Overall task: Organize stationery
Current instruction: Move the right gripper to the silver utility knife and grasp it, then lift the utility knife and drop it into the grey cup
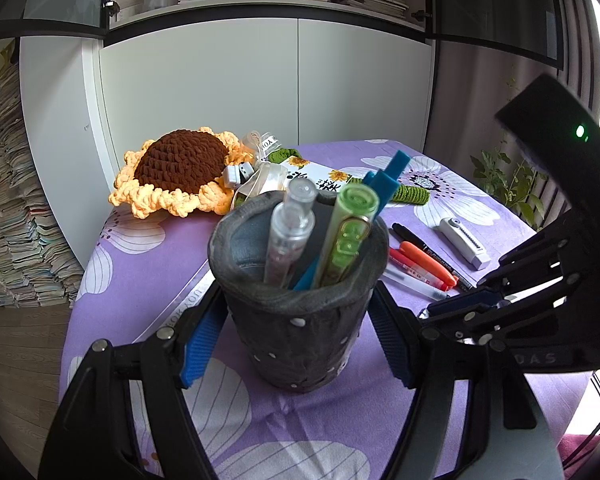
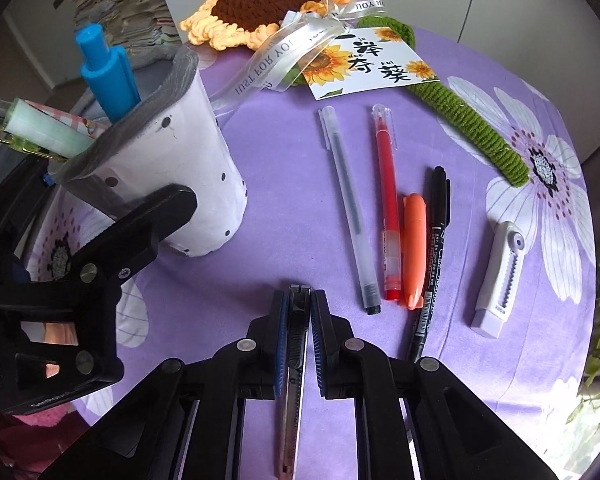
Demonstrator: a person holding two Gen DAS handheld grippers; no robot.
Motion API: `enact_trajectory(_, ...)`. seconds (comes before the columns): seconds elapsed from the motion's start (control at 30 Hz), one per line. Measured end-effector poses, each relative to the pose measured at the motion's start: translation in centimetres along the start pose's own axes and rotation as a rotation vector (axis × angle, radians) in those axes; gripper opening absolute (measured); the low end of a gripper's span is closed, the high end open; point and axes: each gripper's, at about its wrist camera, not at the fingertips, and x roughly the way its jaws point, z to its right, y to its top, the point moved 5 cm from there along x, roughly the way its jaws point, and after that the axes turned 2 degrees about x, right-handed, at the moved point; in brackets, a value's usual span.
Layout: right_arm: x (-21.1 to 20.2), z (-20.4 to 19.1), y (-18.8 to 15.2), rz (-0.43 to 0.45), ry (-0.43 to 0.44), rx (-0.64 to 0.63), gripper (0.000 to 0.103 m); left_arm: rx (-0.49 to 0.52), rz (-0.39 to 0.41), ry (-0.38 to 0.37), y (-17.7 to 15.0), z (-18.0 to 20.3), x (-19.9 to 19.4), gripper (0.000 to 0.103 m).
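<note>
Right gripper point(image 2: 300, 316) jaws nearly closed, pinching slim box cutter point(image 2: 294, 364) lengthwise, low over purple tablecloth point(image 2: 284, 168). Cutter looks light, stiff, narrow, likely slippery; mid-body grip seems safest. Left gripper point(image 1: 296, 344) jaws partly open, pads flanking soft gray pen holder point(image 1: 300, 320), contact unclear. 4 pens point(image 2: 388, 216) and white eraser point(image 2: 498, 276) lie loose nearby.

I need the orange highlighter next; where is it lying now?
In the right wrist view the orange highlighter lies on the purple cloth, between the red pen and the black marker.
</note>
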Motion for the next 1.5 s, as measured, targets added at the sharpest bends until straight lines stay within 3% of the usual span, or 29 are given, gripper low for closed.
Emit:
enact_trajectory(0.2,-5.4,0.4,0.4,0.128,0.072,0.035,0.012,0.000,0.000,0.000,0.0,0.0,0.0,0.070)
enact_trajectory(0.4,-13.2,-0.3,1.3,0.333,0.136,0.023,0.012,0.000,0.000,0.000,0.0,0.0,0.0,0.070)
enact_trajectory(0.6,-19.4,-2.2,4.4,0.518,0.149,-0.026,0.012,0.000,0.000,0.000,0.0,0.0,0.0,0.070)
enact_trajectory(0.73,-21.5,-2.8,6.3,0.587,0.158,-0.044,0.012,0.000,0.000,0.000,0.0,0.0,0.0,0.070)
enact_trajectory(0.97,-18.2,-3.9,8.3,0.532,0.157,-0.058,0.012,0.000,0.000,0.000,0.0,0.0,0.0,0.070)
enact_trajectory(1.17,-13.4,-3.4,8.2,0.415,0.146,-0.042,0.012,0.000,0.000,0.000,0.0,0.0,0.0,0.070)
enact_trajectory(1.5,-8.8,-3.2,7.3,0.282,0.176,-0.010,0.012,0.000,-0.003,-0.005,-0.1,0.2,-0.1,0.070)
